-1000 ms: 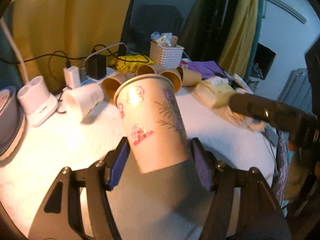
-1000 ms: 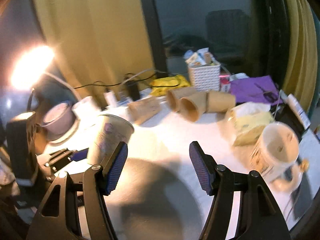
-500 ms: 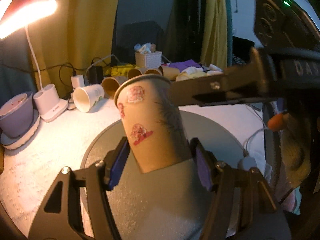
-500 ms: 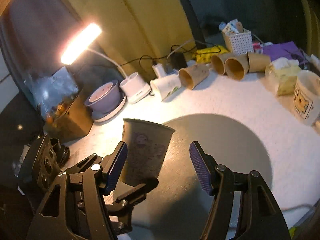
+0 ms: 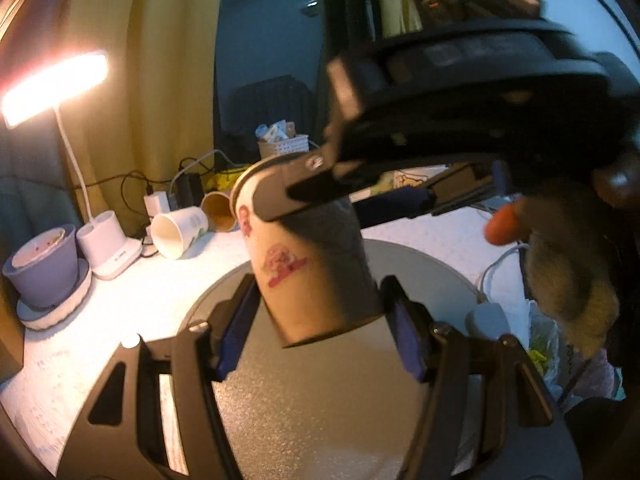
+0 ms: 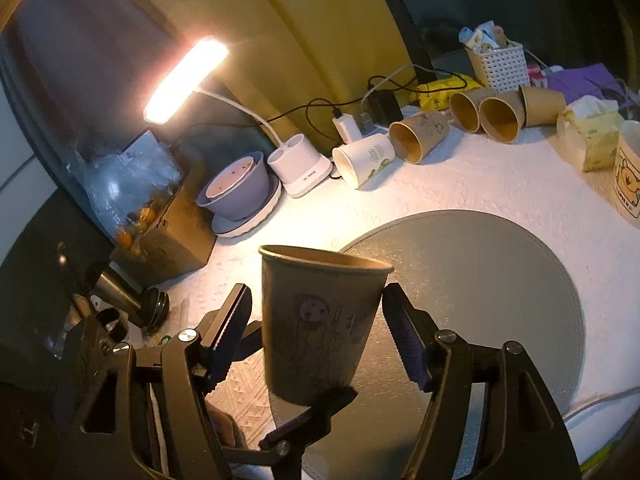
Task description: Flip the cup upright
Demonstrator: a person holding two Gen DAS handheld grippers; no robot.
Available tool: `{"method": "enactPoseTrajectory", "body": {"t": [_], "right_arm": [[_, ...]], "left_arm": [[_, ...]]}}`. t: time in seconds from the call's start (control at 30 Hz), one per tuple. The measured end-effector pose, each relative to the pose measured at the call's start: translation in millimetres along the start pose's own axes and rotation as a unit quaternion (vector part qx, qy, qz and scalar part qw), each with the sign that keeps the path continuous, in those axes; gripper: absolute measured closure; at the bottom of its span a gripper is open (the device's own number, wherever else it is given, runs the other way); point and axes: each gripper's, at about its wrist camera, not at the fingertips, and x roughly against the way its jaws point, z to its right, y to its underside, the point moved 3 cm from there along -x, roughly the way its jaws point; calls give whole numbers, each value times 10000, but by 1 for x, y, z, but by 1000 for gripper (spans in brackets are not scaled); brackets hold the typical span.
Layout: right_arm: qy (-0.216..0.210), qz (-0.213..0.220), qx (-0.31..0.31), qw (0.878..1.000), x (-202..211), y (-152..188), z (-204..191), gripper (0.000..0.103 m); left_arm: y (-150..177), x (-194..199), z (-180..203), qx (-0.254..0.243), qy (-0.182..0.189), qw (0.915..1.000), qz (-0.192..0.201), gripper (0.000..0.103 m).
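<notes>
A brown paper cup with red stickers (image 5: 308, 276) is held mouth up, slightly tilted, above the round grey mat (image 5: 320, 400). My left gripper (image 5: 320, 320) is shut on its lower body. In the right wrist view the same cup (image 6: 320, 312) stands between the open fingers of my right gripper (image 6: 320, 332), which flank it without touching. The left gripper's fingers (image 6: 308, 412) show below the cup there. The right gripper's body (image 5: 460, 92) looms over the cup in the left wrist view.
Several paper cups (image 6: 420, 136) and a white cup (image 6: 364, 160) lie on their sides along the back of the white table (image 6: 500, 184). A lit desk lamp (image 6: 186, 80), purple bowl (image 6: 240, 188), white basket (image 6: 500, 64), tissue pack (image 6: 592, 136) and bear mug (image 6: 628, 172) stand around.
My right gripper has moved in around the cup, which now sits between its open fingers. The left gripper has kept its hold and raised the cup a little more upright.
</notes>
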Motion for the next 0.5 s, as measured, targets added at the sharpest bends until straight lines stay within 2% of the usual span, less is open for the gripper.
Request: {"method": "enactPoseTrajectory", "body": {"t": [0.37, 0.4, 0.47, 0.5], "right_arm": [[-251, -202, -210, 9993, -14, -5, 15, 32], [-235, -201, -198, 9993, -16, -5, 16, 32], [-96, -175, -161, 9997, -18, -6, 18, 33], [-36, -147, -158, 9998, -19, -7, 20, 33]], "left_arm": [[-1, -6, -5, 175, -18, 9996, -204, 37], [0, -7, -5, 193, 5, 9995, -253, 36], [1, -10, -6, 239, 5, 9992, -322, 24], [0, -11, -8, 292, 10, 9990, -336, 24]]}}
